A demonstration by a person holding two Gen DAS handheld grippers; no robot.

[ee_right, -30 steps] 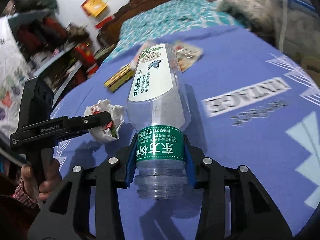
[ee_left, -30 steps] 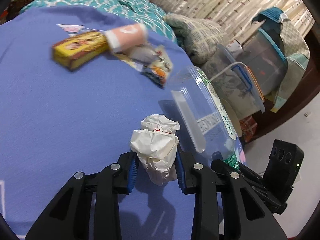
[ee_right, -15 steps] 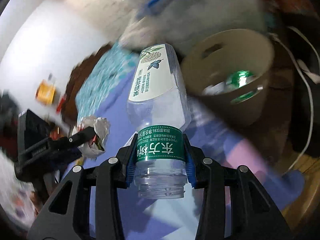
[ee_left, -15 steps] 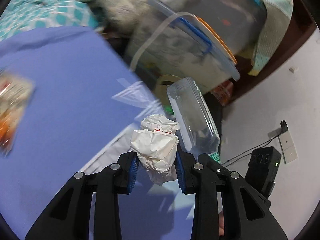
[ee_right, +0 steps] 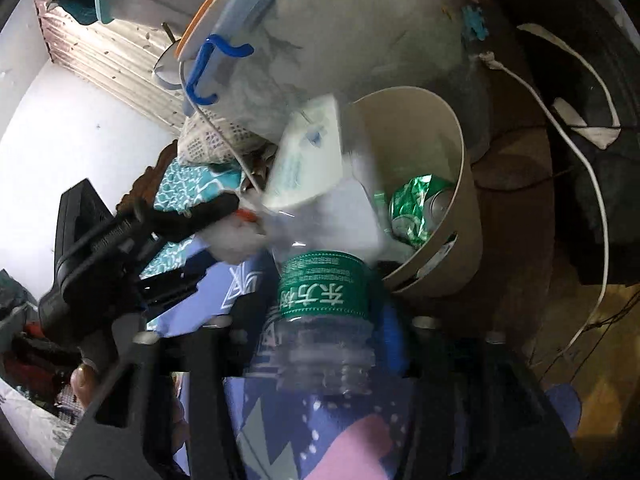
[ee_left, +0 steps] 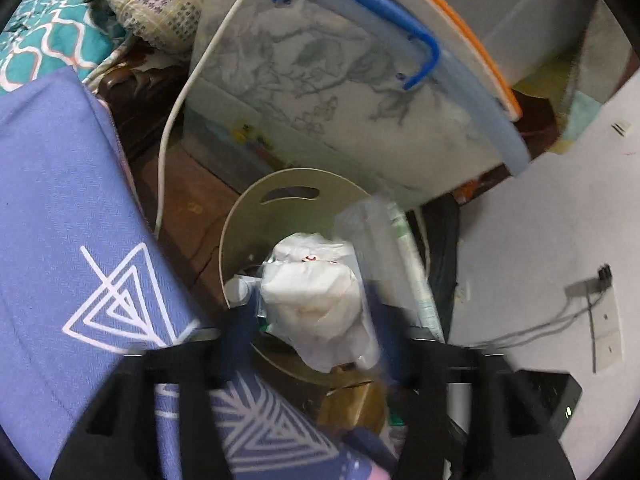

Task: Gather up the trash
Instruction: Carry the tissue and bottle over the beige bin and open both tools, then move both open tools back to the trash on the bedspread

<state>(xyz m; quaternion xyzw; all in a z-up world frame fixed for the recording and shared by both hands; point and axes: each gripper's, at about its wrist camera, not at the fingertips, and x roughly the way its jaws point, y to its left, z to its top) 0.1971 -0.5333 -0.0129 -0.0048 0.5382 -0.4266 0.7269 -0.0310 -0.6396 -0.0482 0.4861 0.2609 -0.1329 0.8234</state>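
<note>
My left gripper (ee_left: 316,320) holds a crumpled white paper wad (ee_left: 312,300) just above the beige round trash bin (ee_left: 256,204) on the floor; its jaws look wider and blurred. My right gripper (ee_right: 320,320) holds a clear plastic bottle (ee_right: 320,292) with a green label by its neck, its body tilted over the bin (ee_right: 460,184). The bottle also shows in the left wrist view (ee_left: 384,240), right of the wad. The left gripper and wad (ee_right: 236,236) show at the left of the right wrist view. A crushed green can (ee_right: 416,204) lies in the bin.
The blue-violet bed cover's edge (ee_left: 60,220) lies left of the bin. A clear storage box with a blue handle (ee_left: 360,80) stands behind the bin. A white cable (ee_left: 168,128) runs past it. White wall (ee_left: 540,220) is at right. A dark bag (ee_right: 580,140) lies beyond the bin.
Both grippers swung off the bed to the bin beside it, carrying the wad and the bottle. The jaws of both now look wider and blurred around their loads.
</note>
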